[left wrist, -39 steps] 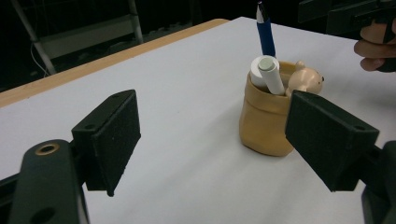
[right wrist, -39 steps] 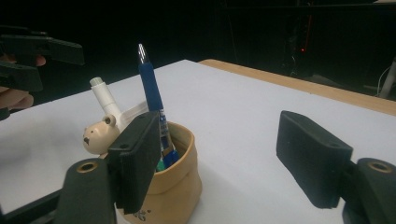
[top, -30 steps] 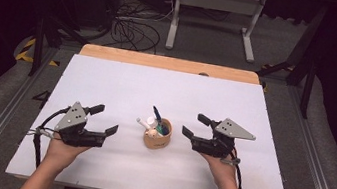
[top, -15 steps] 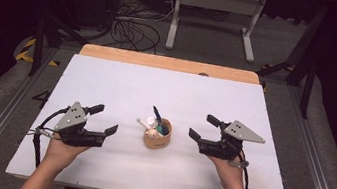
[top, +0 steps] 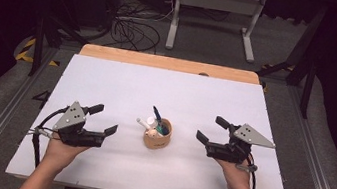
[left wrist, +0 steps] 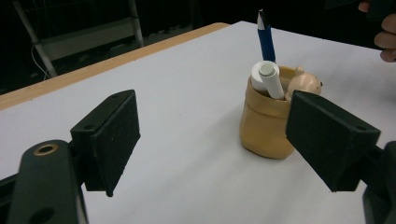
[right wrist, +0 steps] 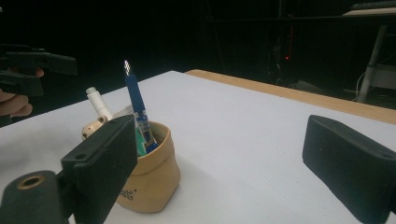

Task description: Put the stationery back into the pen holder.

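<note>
Both grippers flank the tan pouch near the middle of the white table, slightly toward its near edge. Left gripper waits wide and empty; right gripper, jaws just opened with nothing between them, sits apart, likely having released the blue pen standing inside.

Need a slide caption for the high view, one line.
Both open tools, left and right, flank a tan pouch holding pens on the white table.
</note>
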A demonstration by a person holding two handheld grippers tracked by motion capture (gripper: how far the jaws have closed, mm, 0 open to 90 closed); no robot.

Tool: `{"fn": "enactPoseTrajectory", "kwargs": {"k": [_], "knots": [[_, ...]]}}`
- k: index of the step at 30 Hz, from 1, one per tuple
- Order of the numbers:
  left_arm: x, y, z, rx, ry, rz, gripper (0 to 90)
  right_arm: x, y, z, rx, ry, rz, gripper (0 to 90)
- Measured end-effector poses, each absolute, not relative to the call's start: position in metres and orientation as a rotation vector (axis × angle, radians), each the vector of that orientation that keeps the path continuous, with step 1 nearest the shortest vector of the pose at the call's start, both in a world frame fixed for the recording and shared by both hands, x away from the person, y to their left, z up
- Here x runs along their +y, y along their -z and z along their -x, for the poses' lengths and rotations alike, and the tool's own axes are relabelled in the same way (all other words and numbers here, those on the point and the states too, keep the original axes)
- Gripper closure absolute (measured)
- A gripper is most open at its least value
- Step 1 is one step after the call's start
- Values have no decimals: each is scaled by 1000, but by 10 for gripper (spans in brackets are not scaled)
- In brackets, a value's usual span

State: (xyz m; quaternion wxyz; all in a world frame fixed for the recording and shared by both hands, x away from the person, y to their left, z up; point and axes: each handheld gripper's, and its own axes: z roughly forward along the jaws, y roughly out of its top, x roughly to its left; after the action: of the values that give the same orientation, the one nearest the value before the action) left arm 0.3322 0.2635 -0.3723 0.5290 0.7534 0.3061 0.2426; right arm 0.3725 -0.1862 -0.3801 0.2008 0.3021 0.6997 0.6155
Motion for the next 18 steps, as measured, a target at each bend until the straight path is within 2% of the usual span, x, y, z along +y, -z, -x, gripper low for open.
{"fn": "enactPoseTrajectory", "kwargs": {"k": [18], "knots": [[271, 369, -331, 741, -578, -1780, 137, -207, 378, -365, 1918, -1727, -876, 46]]}}
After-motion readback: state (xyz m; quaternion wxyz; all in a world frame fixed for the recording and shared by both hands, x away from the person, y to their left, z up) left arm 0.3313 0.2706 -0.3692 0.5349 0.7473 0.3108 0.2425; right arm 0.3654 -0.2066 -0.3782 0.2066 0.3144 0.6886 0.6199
